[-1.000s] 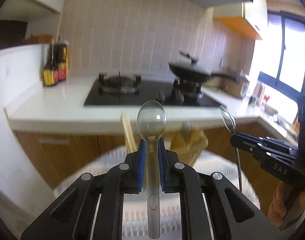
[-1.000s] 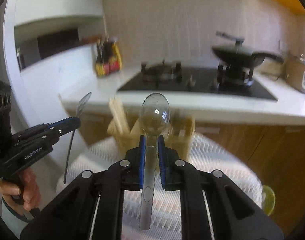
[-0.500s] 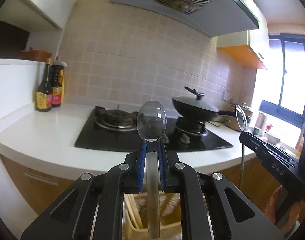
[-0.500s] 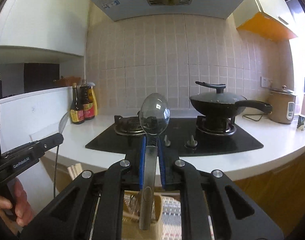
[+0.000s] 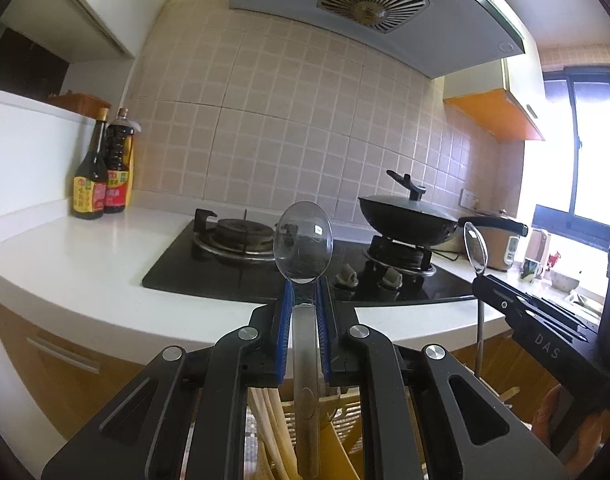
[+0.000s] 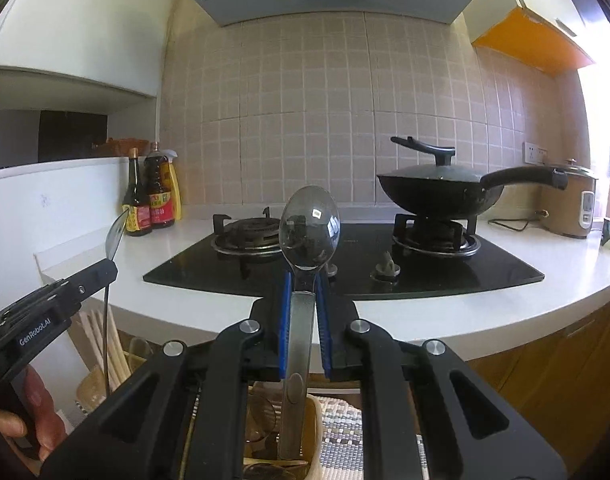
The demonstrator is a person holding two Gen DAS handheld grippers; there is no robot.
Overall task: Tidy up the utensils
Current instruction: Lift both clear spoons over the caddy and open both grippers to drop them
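Over the last second both views have swung up from the striped cloth and the holder to the stove and tiled wall, while the holder has slid to the bottom edge, almost under the spoons. I judge that both hands are lining up to lower the handles into it. The left gripper is clamped on the neck of a steel spoon, bowl up at twelve o'clock and handle hanging at six o'clock over the wooden holder with its pale chopsticks. The right gripper likewise grips a second spoon, its handle end down inside the holder's near compartment. The right view alone shows that compartment and the cloth under it; at its nine o'clock the left gripper appears side-on. The left view alone shows the right gripper at three o'clock and the window beyond.
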